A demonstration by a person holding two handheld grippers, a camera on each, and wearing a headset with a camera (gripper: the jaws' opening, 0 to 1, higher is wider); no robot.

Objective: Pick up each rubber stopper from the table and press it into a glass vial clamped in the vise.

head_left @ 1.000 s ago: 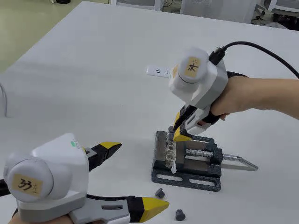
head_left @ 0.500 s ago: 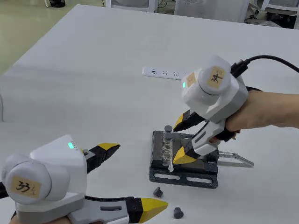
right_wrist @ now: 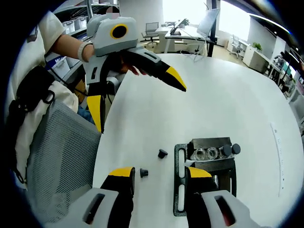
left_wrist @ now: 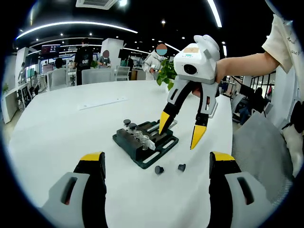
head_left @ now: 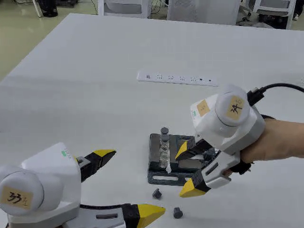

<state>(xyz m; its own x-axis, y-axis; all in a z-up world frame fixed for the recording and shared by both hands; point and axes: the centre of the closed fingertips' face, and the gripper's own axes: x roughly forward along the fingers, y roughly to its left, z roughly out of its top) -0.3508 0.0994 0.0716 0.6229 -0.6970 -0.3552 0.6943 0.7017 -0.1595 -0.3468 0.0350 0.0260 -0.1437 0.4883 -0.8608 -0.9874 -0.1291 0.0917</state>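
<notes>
A black vise (head_left: 156, 179) holds a row of glass vials (head_left: 164, 153). The far vials carry dark stoppers (head_left: 164, 130), and the near ones are uncapped (right_wrist: 205, 153). Two loose rubber stoppers (head_left: 156, 193) (head_left: 177, 212) lie on the table in front of the vise. My right gripper (head_left: 186, 172) hangs open just right of the vise, with nothing between its jaws. Its own view looks down on the loose stoppers (right_wrist: 163, 153) (right_wrist: 144, 173) between the fingertips. My left gripper (head_left: 129, 183) stands open at the near left and holds nothing.
A white power strip (head_left: 178, 78) lies on the white table (head_left: 95, 95) beyond the vise. The vise screw handle sticks out to the right, under my right hand. Chairs stand past the far table edge. People stand far off in the left gripper view.
My right gripper has opened, leaving a stopper on the far vial. It has drawn back from the vial row to the near right. The left gripper has barely moved.
</notes>
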